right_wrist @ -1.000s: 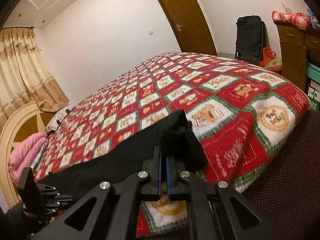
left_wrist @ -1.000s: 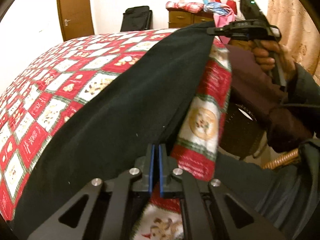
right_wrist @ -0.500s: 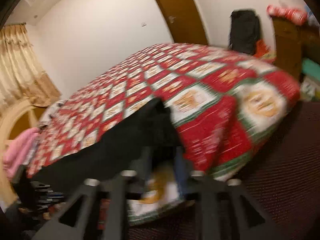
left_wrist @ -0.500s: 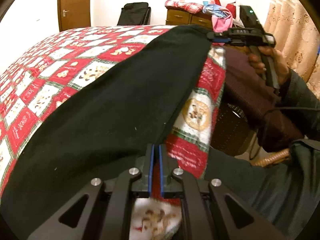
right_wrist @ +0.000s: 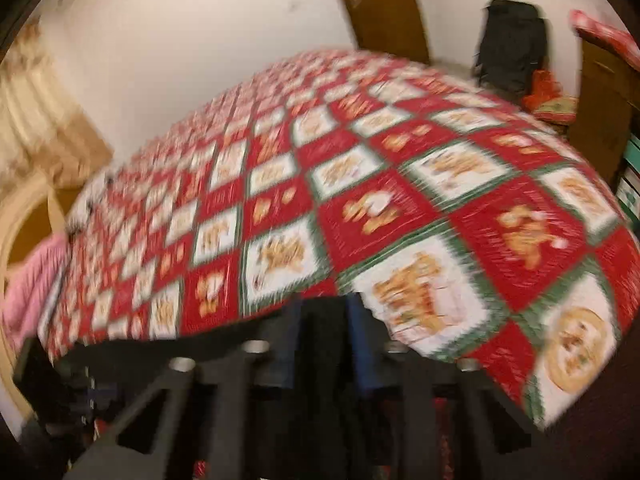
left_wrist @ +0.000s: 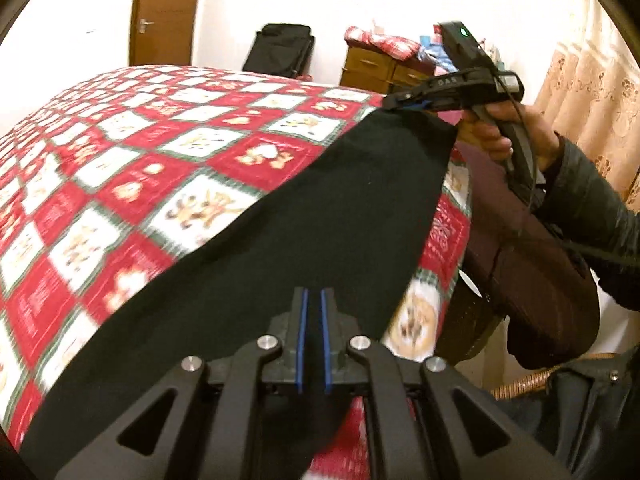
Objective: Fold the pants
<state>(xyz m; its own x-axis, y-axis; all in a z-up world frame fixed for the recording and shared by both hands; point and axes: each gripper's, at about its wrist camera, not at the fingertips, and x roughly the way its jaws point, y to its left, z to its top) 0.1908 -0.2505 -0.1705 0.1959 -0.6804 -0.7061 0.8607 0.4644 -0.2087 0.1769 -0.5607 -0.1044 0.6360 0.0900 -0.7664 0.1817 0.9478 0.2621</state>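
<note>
Black pants stretched in a long band across the near edge of the bed, over its red, white and green patchwork quilt. Left gripper clenched on one end of the cloth, blue-lined fingers nearly closed around it. Right gripper pinching the far end, lifted just above the quilt's corner, held in a bare hand. Right wrist view heavily blurred; dark cloth between its fingers. Dresser and black bag against the far wall.
</note>
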